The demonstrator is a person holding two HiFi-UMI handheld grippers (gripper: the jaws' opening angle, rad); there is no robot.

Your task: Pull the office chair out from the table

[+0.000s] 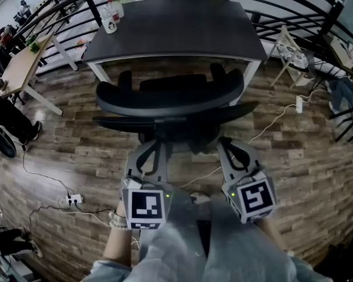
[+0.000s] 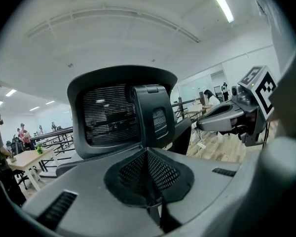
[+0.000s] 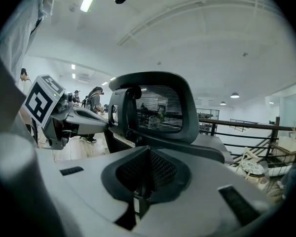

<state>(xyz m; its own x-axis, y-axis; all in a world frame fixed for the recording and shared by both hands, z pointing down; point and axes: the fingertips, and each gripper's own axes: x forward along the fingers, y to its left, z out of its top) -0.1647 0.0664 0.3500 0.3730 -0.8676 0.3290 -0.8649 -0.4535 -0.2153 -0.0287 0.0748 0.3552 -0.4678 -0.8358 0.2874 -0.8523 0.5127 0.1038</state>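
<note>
Office chair (image 1: 170, 98) at centre of head view, back turned to the person, seat tucked part-way under the dark surface (image 1: 176, 31) at 12 o'clock. Left tool (image 1: 155, 147) and right tool (image 1: 227, 144) sit side by side at 6 o'clock of the chair, tips at the lower edge of its backrest; contact unclear. Both tools clenched, pads together, nothing between them. Mesh headrest (image 2: 118, 115) just ahead of each. White bottle (image 1: 110, 17) on surface, 11 o'clock. Power strip (image 1: 75, 199) on wood floor (image 1: 294, 157), 8 o'clock.
</note>
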